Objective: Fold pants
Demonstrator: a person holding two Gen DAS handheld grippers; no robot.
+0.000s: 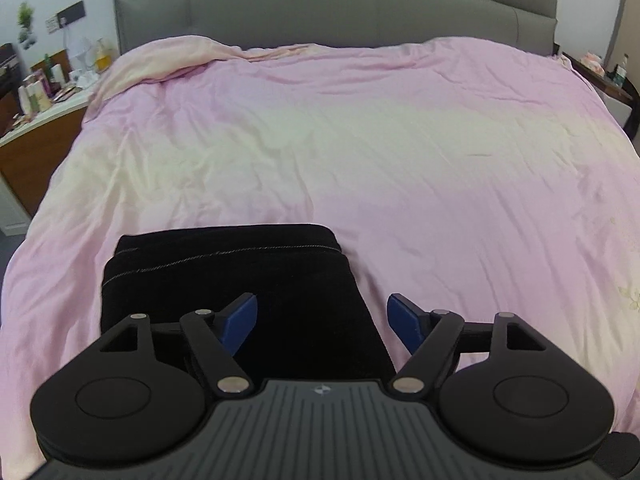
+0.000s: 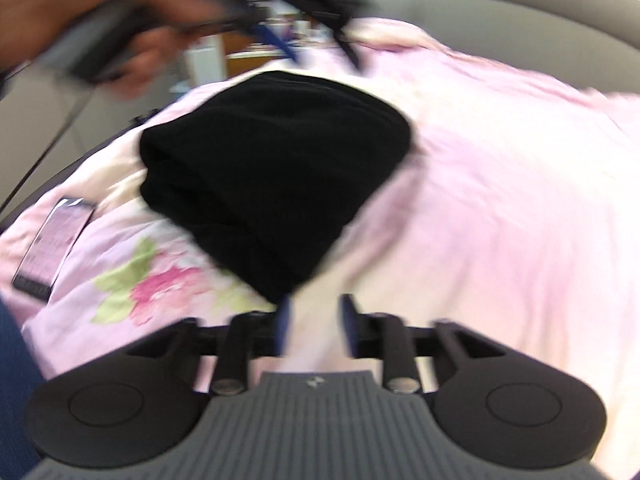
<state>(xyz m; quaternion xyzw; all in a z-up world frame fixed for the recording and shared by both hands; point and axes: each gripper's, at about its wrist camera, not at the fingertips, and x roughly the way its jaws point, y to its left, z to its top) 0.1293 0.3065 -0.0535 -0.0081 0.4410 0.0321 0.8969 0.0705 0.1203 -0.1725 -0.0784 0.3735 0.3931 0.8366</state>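
The black pants (image 1: 240, 276) lie folded into a thick rectangle on the pink bedspread (image 1: 400, 152), near the bed's front edge. My left gripper (image 1: 322, 320) hovers above their near right corner, jaws wide apart, nothing between the blue pads (image 1: 240, 322). In the blurred right wrist view the same folded pants (image 2: 276, 176) fill the middle. My right gripper (image 2: 316, 322) sits just short of their near corner, its jaws partly apart with only bedspread showing in the gap. A hand (image 2: 132, 36) holds the left gripper at the top left of that view.
A grey padded headboard (image 1: 332, 12) closes the far side. A cluttered side table (image 1: 44, 92) stands at the left, another bedside stand (image 1: 600, 76) at the right. A phone (image 2: 52, 248) lies on the floral part of the bedspread, left of the pants.
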